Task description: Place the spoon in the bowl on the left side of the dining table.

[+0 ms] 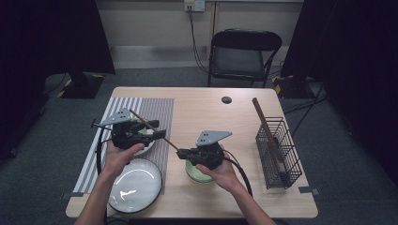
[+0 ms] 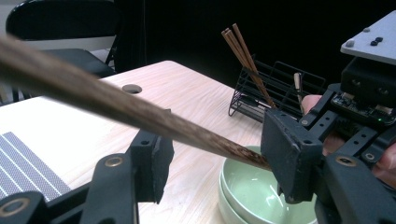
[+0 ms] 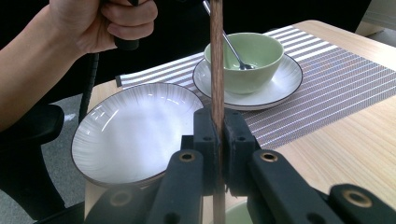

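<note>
Right gripper view: right tongs [image 3: 217, 144] clamp the chopstick [image 3: 216, 70], left tongs [image 2: 210, 158] open around it; chopstick may tip toward six o'clock onto the worktop [image 1: 211, 112].

No readable text, label, brand, number or sign anywhere: none on the table [image 1: 206, 108], the bowls, the plates, the wire basket [image 1: 278, 152] at right, or the wall socket at upper centre.

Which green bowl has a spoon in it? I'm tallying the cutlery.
The green bowl on the white saucer, over the striped placemat; the stacked bowls below the right gripper show none.
</note>
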